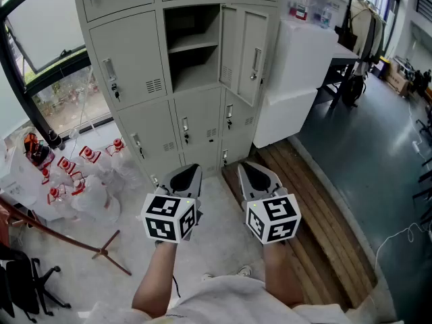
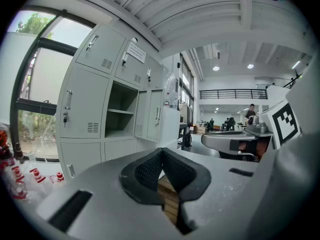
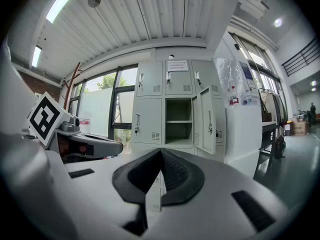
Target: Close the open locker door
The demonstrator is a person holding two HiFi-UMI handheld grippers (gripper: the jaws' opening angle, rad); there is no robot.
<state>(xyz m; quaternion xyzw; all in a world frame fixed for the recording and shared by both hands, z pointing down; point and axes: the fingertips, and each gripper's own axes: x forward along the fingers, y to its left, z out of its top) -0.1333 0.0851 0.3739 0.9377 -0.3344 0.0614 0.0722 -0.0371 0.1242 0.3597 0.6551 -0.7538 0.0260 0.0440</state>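
A bank of pale grey lockers stands ahead. One middle compartment is open, showing a shelf inside; its door swings out to the right, with a handle on its face. The open compartment and its door show in the right gripper view; in the left gripper view the door stands right of the compartment. My left gripper and right gripper hang side by side above the floor, well short of the lockers. Both are shut with nothing between the jaws.
A white cabinet stands right of the lockers, close to the open door. Plastic bags and red-capped items lie on the floor at the left. A wooden plank strip runs along the right. Chairs and a desk stand further right.
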